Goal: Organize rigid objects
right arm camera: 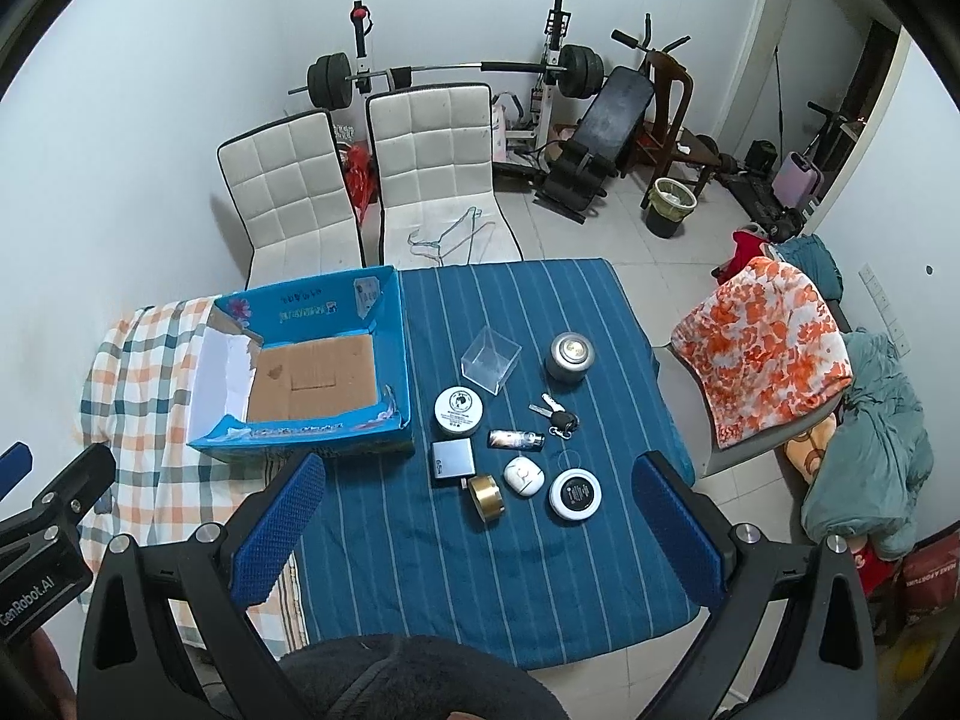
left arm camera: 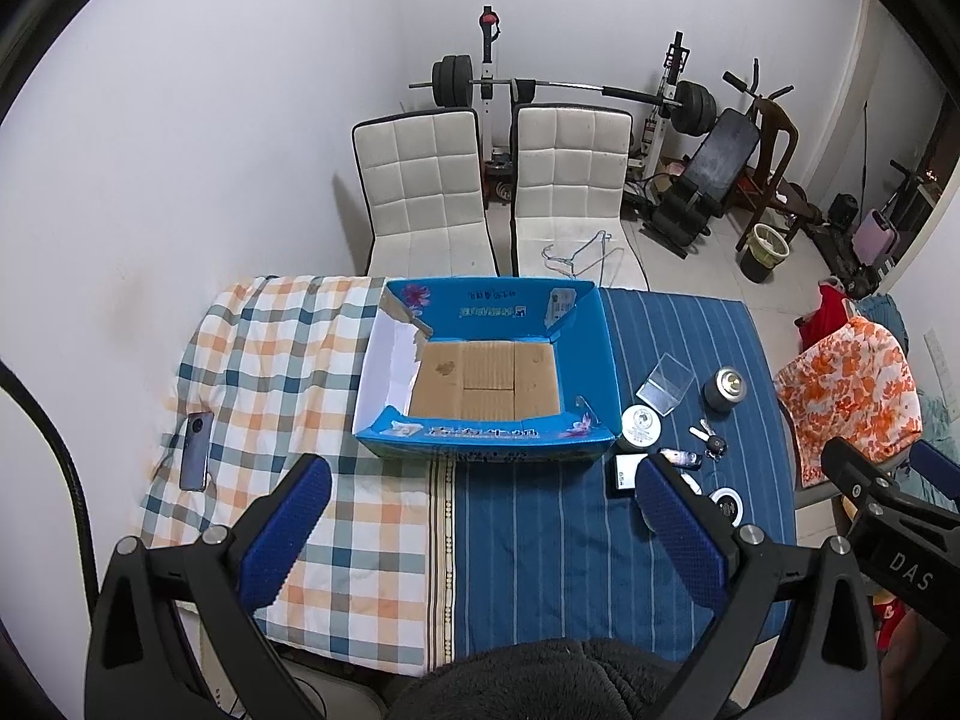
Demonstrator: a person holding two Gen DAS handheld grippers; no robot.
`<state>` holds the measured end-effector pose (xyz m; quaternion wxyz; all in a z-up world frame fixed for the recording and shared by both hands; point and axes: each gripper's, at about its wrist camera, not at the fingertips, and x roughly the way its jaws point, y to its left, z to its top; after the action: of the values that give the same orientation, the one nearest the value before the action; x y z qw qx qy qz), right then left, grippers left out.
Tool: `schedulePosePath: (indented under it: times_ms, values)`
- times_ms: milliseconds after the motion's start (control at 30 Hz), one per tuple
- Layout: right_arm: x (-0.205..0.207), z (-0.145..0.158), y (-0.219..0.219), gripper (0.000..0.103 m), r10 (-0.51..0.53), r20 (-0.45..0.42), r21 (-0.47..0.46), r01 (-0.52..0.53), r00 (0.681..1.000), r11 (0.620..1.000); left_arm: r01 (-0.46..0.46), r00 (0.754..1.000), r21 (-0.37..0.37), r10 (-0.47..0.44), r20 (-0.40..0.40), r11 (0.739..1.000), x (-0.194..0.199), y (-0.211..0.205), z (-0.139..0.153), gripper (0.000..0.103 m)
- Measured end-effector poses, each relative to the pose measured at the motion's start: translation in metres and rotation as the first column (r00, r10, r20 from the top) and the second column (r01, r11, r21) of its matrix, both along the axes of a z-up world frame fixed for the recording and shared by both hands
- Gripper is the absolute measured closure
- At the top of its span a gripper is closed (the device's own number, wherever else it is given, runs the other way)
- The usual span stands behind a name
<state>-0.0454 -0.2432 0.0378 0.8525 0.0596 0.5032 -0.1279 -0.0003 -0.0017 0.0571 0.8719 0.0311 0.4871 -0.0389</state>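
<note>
I am holding both tools above the near edge of the table, and nothing has been picked up yet, so I judge this to be the very start of the sorting. My left gripper [left arm camera: 480,531] has its blue-padded fingers spread wide with nothing between them; my right gripper [right arm camera: 480,528] is likewise spread and empty.

The open blue cardboard box [right arm camera: 393,324] sits toward the far left of the blue striped cloth [right arm camera: 540,570], its brown floor bare. To its right lies the loose cluster: a clear plastic cube [right arm camera: 491,359], a grey round metal tin [right arm camera: 570,356], a white round jar [right arm camera: 459,411], a bunch of keys [right arm camera: 555,415], a small dark tube [right arm camera: 516,439], a grey square box [right arm camera: 453,462], a gold tape roll [right arm camera: 487,498], a white earbud case [right arm camera: 521,478] and a white-rimmed black disc [right arm camera: 575,494].

Next, I expect my right gripper must drop to a near item, perhaps the tape roll, and close across it.
</note>
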Motion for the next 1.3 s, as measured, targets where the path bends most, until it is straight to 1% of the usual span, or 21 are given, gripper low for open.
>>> schedulePosePath:
  times_ms: [333,733,1300]
  values:
    - [0.0,0.006,0.001,0.0,0.005,0.027,-0.005,-0.005,1.0,1.0,0.001,1.0,0.002,-0.001,0.01,1.0,0.0,0.001,0.003,0.0]
    - [-0.004,0.009,-0.001,0.0,0.005,0.054,0.013,-0.006,0.999,1.0,-0.009,0.999,0.008,0.009,0.052,1.0,-0.001,0.006,0.012,0.0]
    - [-0.006,0.01,-0.002,0.0,0.003,0.05,0.012,-0.004,0.999,1.0,-0.009,0.999,-0.002,0.009,0.048,1.0,-0.002,0.004,0.013,0.0]
